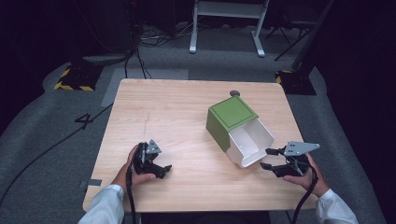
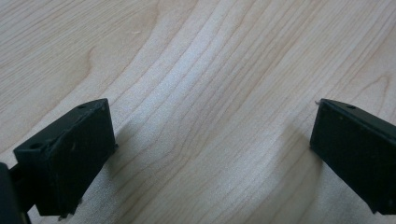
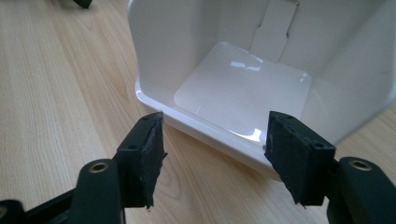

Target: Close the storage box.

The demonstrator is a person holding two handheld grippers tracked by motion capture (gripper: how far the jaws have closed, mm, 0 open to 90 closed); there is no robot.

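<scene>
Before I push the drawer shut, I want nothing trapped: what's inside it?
The white drawer looks empty: its glossy floor and walls are bare in the right gripper view. The part inside the green box is covered, so I can't tell about that.

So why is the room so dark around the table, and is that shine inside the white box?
High view: light falls on the table while the floor beyond fades to near black. Right gripper view: bright glare patches sit on the white box floor, and the right tongs look sharp. Left gripper view: the left tongs cast soft shadows on the wood, whose grain looks slightly soft.
</scene>
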